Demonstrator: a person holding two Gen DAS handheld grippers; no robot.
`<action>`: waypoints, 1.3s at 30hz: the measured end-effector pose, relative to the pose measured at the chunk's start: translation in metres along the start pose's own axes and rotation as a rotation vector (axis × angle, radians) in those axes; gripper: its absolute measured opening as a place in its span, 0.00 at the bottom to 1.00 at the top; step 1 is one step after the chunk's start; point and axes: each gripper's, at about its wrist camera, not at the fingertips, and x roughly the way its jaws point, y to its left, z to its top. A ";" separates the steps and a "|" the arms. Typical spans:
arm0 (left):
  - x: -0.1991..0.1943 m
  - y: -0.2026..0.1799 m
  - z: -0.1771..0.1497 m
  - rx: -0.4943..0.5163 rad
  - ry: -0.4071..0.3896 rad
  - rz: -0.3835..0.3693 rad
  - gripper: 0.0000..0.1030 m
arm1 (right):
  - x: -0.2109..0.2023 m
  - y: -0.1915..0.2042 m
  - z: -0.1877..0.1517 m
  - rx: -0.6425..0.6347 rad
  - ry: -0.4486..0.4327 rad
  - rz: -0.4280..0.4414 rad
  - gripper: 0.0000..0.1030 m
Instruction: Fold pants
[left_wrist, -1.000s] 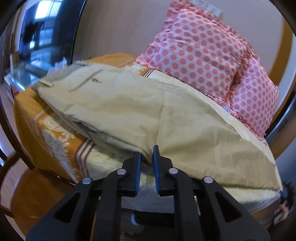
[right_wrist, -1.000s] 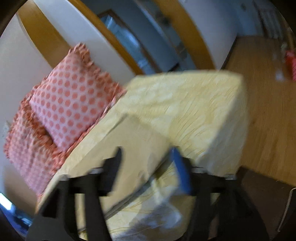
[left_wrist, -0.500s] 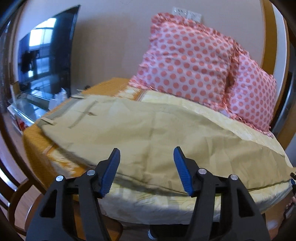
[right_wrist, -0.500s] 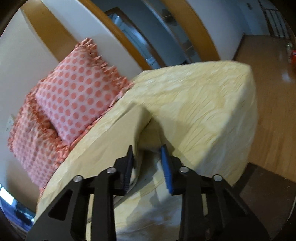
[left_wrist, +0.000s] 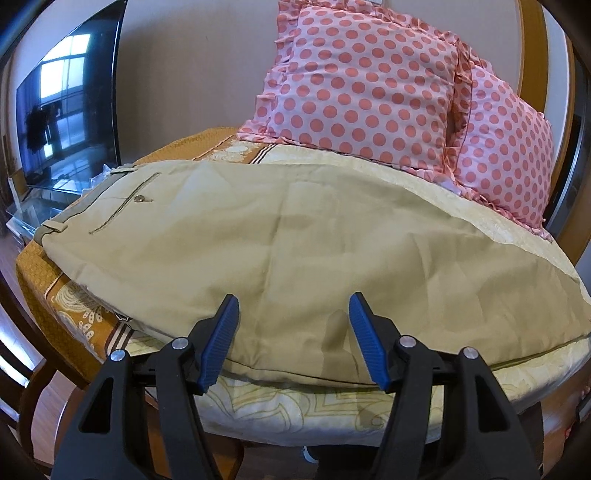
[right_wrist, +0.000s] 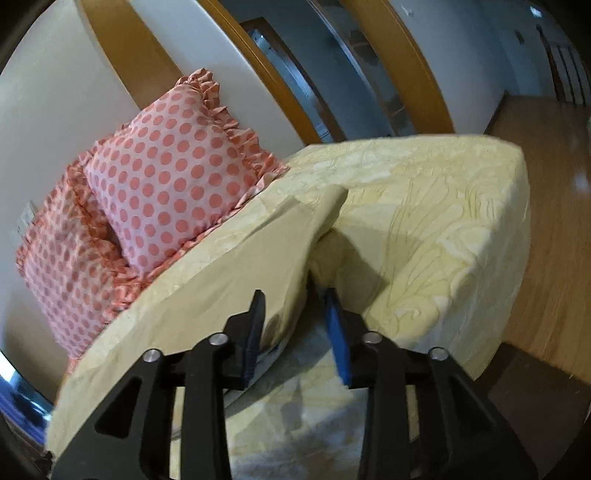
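Beige pants (left_wrist: 280, 240) lie folded lengthwise on the bed, waistband and back pocket at the far left, legs running right. My left gripper (left_wrist: 291, 328) is open and empty, its blue pads just above the near edge of the pants. In the right wrist view the leg end of the pants (right_wrist: 236, 280) lies on the bed with its hem corner raised. My right gripper (right_wrist: 297, 325) is open, its jaws astride the hem edge, not clamping it.
Two pink polka-dot pillows (left_wrist: 373, 85) lean on the wall at the back of the bed. The yellow bedspread (right_wrist: 436, 236) drops off at the bed corner to a wooden floor (right_wrist: 554, 229). A TV (left_wrist: 62, 114) stands at far left.
My left gripper has opened, let go of the pants and drawn back. My right gripper closed near the hem, then opened wider; the hem corner now lies further from it.
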 end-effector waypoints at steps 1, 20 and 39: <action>0.000 0.000 0.000 0.001 -0.001 -0.001 0.63 | -0.001 0.001 -0.002 0.003 0.009 0.012 0.19; 0.007 -0.011 -0.006 0.053 -0.005 0.002 0.79 | 0.000 0.055 0.017 -0.058 -0.082 0.120 0.04; -0.029 0.019 0.003 -0.021 -0.107 0.006 0.83 | 0.051 0.364 -0.252 -0.838 0.632 0.707 0.37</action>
